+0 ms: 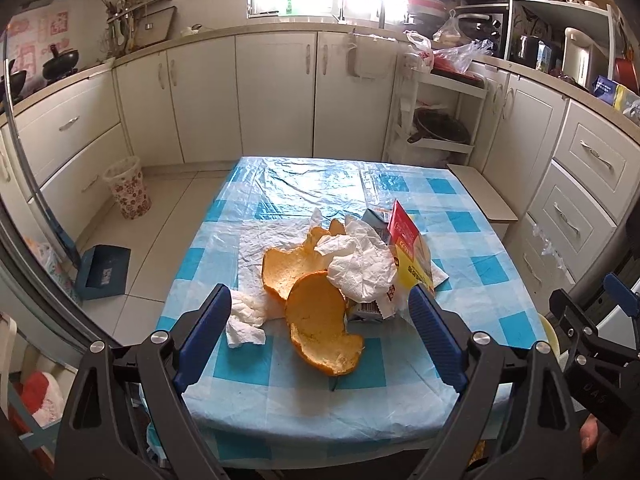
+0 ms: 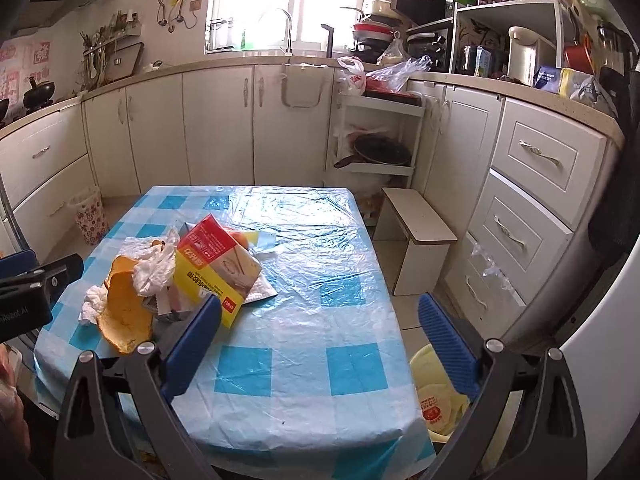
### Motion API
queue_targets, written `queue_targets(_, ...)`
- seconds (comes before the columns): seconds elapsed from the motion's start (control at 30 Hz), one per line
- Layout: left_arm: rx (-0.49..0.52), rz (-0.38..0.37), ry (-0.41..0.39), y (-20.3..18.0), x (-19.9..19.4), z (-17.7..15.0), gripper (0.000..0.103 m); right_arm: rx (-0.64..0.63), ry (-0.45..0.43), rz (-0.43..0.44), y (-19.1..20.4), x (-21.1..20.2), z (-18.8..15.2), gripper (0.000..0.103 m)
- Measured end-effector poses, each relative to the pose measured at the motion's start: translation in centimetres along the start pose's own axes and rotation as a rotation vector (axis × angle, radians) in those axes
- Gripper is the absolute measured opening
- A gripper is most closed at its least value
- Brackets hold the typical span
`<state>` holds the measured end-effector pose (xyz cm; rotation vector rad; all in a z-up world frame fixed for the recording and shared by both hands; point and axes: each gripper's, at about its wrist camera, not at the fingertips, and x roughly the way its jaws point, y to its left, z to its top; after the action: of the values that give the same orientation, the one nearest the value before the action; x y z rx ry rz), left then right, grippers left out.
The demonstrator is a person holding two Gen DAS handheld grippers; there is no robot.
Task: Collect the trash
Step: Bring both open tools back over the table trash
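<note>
A pile of trash lies on the blue checked table [image 1: 480,272]: two orange peel pieces [image 1: 320,320], crumpled white tissue [image 1: 360,264], a smaller tissue [image 1: 246,320], a red and yellow carton [image 1: 412,252] and a small wrapper [image 1: 366,308]. My left gripper [image 1: 320,300] is open, its fingers on either side of the near peel, above the table's near edge. My right gripper [image 2: 320,312] is open and empty over the table [image 2: 312,320], to the right of the pile; the carton [image 2: 216,264], peel [image 2: 124,308] and tissue [image 2: 156,272] show at its left.
A pale yellow bin [image 2: 436,392] with a bag stands on the floor by the table's near right corner. A patterned waste basket [image 1: 128,188] and a blue dustpan [image 1: 102,272] are on the floor at left. A white stool [image 2: 416,236] stands right of the table. Cabinets surround the room.
</note>
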<state>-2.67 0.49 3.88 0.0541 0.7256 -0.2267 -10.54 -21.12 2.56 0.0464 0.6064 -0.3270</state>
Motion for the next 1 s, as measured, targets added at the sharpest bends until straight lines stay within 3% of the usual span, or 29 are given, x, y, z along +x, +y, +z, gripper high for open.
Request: queue_targets(1.0,0.026,0.049,0.071,0.0,2.0,-0.7,0.086,0.008,0.002,-0.005,-0.8,-0.2,0.1,0.095)
